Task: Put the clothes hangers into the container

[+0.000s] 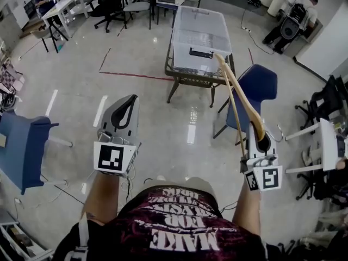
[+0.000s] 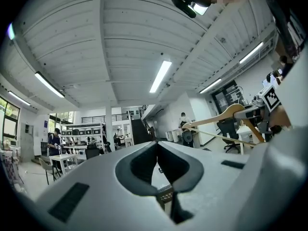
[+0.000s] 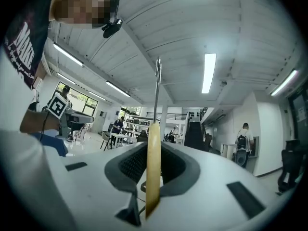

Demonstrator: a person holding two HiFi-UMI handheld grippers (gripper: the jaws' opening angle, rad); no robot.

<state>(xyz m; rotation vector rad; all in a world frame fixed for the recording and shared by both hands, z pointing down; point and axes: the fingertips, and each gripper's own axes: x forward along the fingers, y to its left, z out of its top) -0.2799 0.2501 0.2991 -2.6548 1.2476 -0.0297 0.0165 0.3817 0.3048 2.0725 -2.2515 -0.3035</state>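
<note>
A wooden clothes hanger (image 1: 235,94) rises from my right gripper (image 1: 260,138), which is shut on its lower end. Its far end reaches toward the clear plastic container (image 1: 199,32), which stands on a low dark table (image 1: 187,79) ahead. In the right gripper view the hanger (image 3: 153,170) stands edge-on between the jaws of the right gripper (image 3: 153,150), its metal hook (image 3: 157,88) pointing up. My left gripper (image 1: 129,105) is shut and holds nothing, level with the right one and well left of it. In the left gripper view the left gripper (image 2: 157,147) has its jaws touching, and the hanger (image 2: 230,115) shows at the right.
A blue chair (image 1: 256,90) stands right of the container's table. Another blue chair (image 1: 24,145) is at my left, and a white table (image 1: 327,139) and black chairs at my right. Desks and office chairs (image 1: 109,4) line the back, and a person (image 1: 303,14) is at the far right.
</note>
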